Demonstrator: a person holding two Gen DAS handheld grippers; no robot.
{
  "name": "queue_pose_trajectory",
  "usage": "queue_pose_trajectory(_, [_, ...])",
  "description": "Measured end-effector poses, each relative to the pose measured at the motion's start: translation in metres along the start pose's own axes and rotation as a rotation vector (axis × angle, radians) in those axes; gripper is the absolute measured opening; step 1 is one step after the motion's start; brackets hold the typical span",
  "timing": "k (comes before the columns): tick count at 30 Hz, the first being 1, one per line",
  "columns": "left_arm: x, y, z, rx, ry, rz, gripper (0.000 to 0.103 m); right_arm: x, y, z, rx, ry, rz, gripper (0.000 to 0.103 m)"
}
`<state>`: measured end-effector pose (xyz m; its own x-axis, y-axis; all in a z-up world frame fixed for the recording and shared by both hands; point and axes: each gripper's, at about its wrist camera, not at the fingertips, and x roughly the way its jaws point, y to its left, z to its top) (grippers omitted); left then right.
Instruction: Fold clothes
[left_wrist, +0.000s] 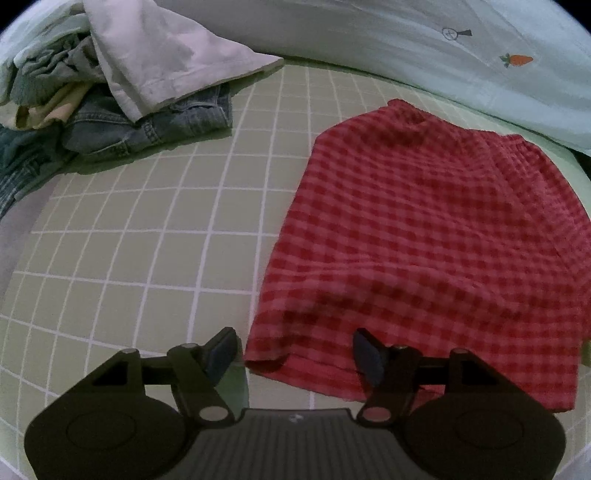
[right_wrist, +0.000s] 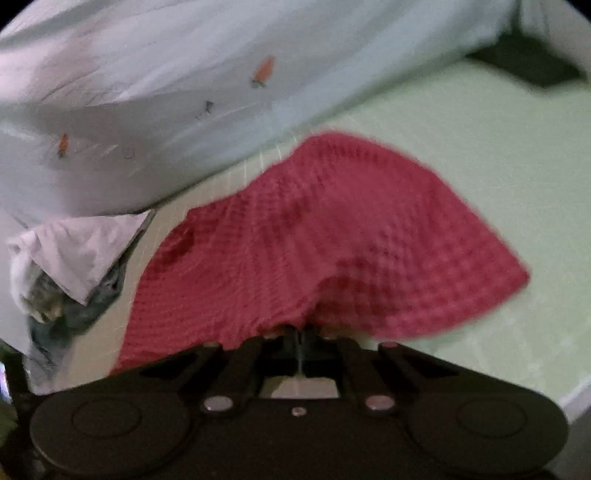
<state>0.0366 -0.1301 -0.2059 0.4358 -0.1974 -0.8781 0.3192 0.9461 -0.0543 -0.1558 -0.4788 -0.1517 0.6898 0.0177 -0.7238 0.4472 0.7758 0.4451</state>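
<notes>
A red checked garment (left_wrist: 424, 229) lies spread on the green gridded mat (left_wrist: 147, 229). My left gripper (left_wrist: 295, 354) hovers open over its near left corner, one finger (left_wrist: 221, 354) above bare mat beside the hem, the other (left_wrist: 367, 356) above the cloth; nothing is pinched. In the blurred right wrist view, my right gripper (right_wrist: 297, 332) is shut on the near edge of the red garment (right_wrist: 332, 229), and the cloth bunches and rises into a fold just ahead of the jaws.
A heap of clothes, with a white piece (left_wrist: 159, 55) on top of denim (left_wrist: 155, 122), sits at the mat's far left. A pale blue duvet (left_wrist: 443, 44) with carrot prints runs along the far side. The same heap (right_wrist: 66, 266) shows left in the right wrist view.
</notes>
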Motion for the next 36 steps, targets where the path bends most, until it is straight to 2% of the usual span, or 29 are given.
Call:
queue_pose_trajectory(2, [0.001,0.001,0.002,0.003,0.005,-0.003,0.071,0.015,-0.006,-0.008,-0.014,0.094,-0.122,0.002])
queue_pose_trajectory(4, [0.001,0.004,0.003,-0.009,0.007,-0.012,0.071,0.015,-0.010,-0.014,0.009,0.102,-0.121,0.004])
queue_pose_trajectory(5, [0.001,0.006,0.004,-0.022,0.005,-0.018,0.071,0.009,-0.014,-0.016,0.067,0.083,-0.079,0.009])
queue_pose_trajectory(6, [0.001,0.007,0.004,-0.034,0.003,-0.023,0.071,0.008,-0.012,-0.017,0.068,0.076,-0.089,0.022])
queue_pose_trajectory(8, [0.002,0.007,0.005,-0.045,0.003,-0.024,0.071,0.007,-0.008,-0.020,0.059,0.064,-0.117,0.040])
queue_pose_trajectory(9, [0.002,0.007,0.006,-0.046,0.004,-0.024,0.070,0.006,-0.006,-0.021,0.054,0.058,-0.131,0.043])
queue_pose_trajectory(11, [0.002,0.005,0.005,-0.039,0.004,-0.018,0.071,0.013,0.005,-0.027,-0.050,0.080,-0.189,0.046])
queue_pose_trajectory(14, [0.002,0.003,0.005,-0.029,0.004,-0.010,0.070,0.025,0.018,-0.037,-0.180,0.102,-0.225,0.051])
queue_pose_trajectory(19, [0.003,0.003,0.004,-0.016,0.003,-0.010,0.070,0.048,0.043,-0.048,-0.447,0.057,-0.306,0.054])
queue_pose_trajectory(20, [0.002,0.003,0.004,-0.017,0.003,-0.012,0.071,0.049,0.048,-0.048,-0.478,0.045,-0.300,0.054])
queue_pose_trajectory(22, [0.002,0.005,0.005,-0.021,0.003,-0.016,0.071,0.048,0.052,-0.042,-0.480,0.041,-0.249,0.043])
queue_pose_trajectory(24, [0.002,0.005,0.005,-0.029,0.003,-0.020,0.071,0.045,0.054,-0.035,-0.456,0.038,-0.209,0.003])
queue_pose_trajectory(26, [0.002,0.007,0.005,-0.041,0.004,-0.027,0.071,0.034,0.054,-0.025,-0.370,0.031,-0.164,0.003])
queue_pose_trajectory(29, [0.001,0.010,0.006,-0.064,0.001,-0.040,0.071,0.009,0.046,-0.013,-0.165,0.010,-0.036,0.002])
queue_pose_trajectory(31, [0.001,0.012,0.006,-0.071,0.000,-0.046,0.070,-0.006,0.032,-0.010,0.018,-0.001,0.079,0.002])
queue_pose_trajectory(33, [0.001,0.012,0.007,-0.072,0.001,-0.048,0.071,-0.004,0.014,-0.014,0.164,0.036,0.131,0.002])
queue_pose_trajectory(36, [0.001,0.015,0.007,-0.084,0.006,-0.049,0.070,0.016,0.001,-0.028,0.185,0.186,0.014,0.002])
